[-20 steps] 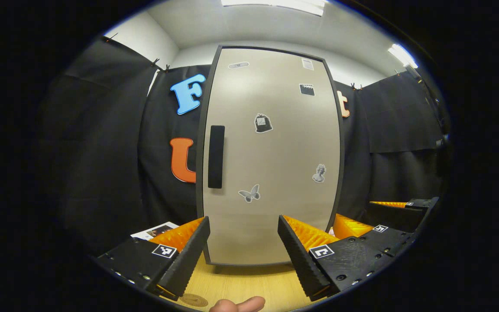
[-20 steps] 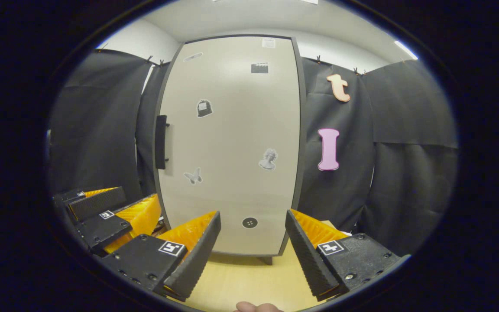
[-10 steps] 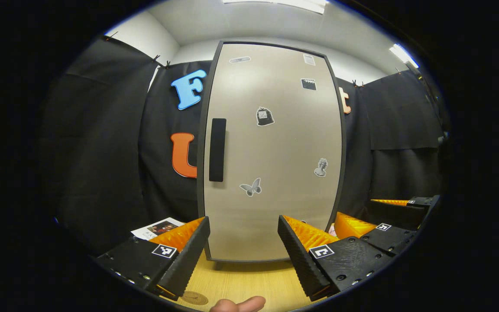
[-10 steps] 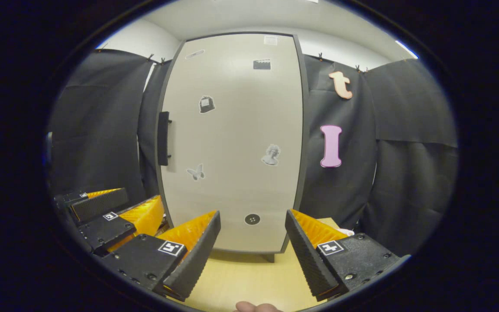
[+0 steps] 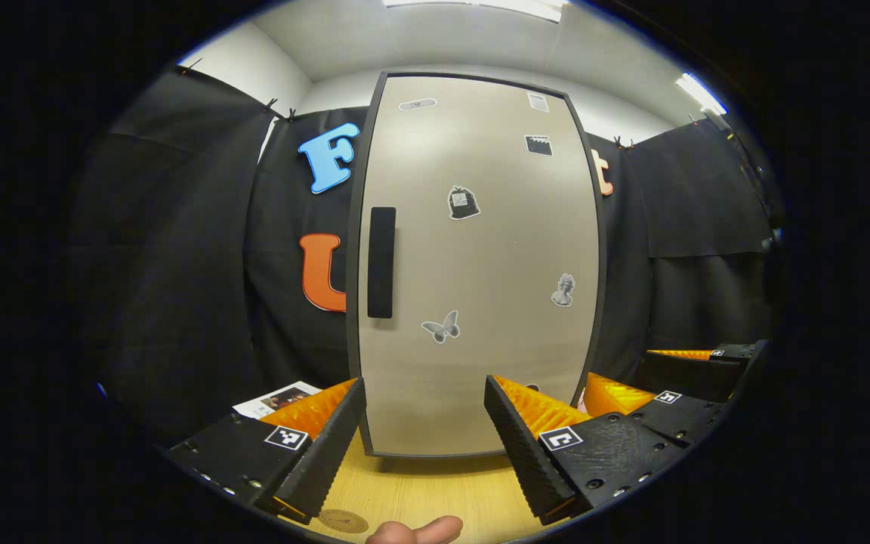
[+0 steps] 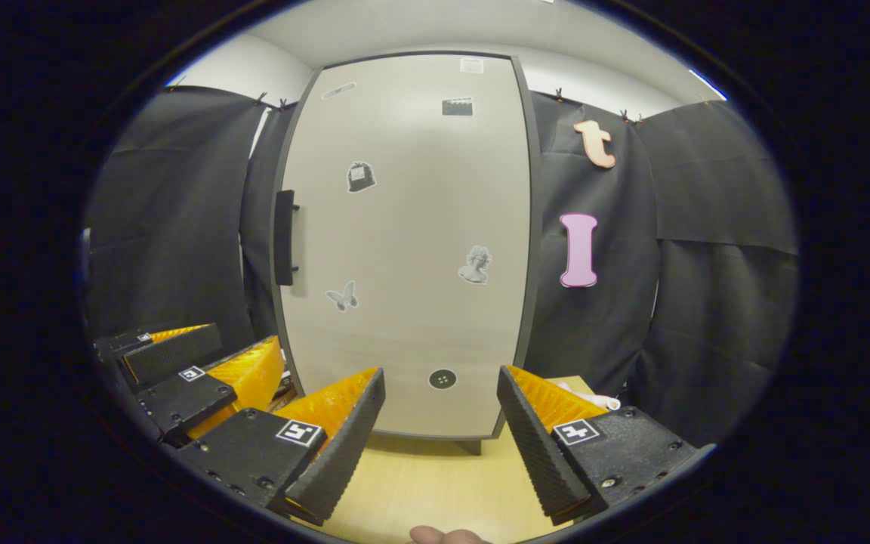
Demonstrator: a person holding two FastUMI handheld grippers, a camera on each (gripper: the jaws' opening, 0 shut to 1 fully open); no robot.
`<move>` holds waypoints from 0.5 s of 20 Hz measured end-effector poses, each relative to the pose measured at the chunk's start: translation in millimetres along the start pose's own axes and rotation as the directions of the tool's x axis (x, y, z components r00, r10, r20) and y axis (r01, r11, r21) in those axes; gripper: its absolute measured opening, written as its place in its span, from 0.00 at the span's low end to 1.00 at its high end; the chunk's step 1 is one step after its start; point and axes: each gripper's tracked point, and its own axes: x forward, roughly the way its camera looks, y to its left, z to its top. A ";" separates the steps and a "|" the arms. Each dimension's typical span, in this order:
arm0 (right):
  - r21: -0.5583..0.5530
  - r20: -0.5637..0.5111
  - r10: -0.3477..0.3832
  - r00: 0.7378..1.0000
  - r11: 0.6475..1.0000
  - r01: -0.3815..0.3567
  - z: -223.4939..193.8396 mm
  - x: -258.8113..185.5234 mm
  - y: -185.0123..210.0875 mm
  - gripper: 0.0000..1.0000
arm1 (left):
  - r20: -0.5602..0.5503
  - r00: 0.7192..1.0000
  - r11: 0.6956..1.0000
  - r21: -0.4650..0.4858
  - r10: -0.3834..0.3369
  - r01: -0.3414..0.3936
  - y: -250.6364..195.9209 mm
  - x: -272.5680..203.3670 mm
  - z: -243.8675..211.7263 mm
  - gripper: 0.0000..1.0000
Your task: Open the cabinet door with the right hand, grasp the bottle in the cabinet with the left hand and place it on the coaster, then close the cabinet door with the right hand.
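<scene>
While the door (image 5: pixel 480 264) stands closed, we face it | left gripper (image 5: pixel 425 434) released, empty | right gripper (image 6: pixel 441 431) released, empty | coaster (image 5: pixel 343 520) on surface (image 5: pixel 420 491) | handle (image 5: pixel 381 262) at door's left edge

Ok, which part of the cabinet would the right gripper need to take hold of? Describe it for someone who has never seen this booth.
Start at the tall beige cabinet door standing on the wooden table. Go to its left edge, about mid-height: there sits the handle, a dark upright bar. Unlike the small flat stickers scattered over the door, it stands off the surface on two short posts.
</scene>
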 end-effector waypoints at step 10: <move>-0.018 0.009 0.027 1.000 0.999 -0.026 13.3 35.8 16.3 0.97 | 0.019 0.998 0.998 0.018 -0.055 0.055 2.2 -15.4 11.2 0.95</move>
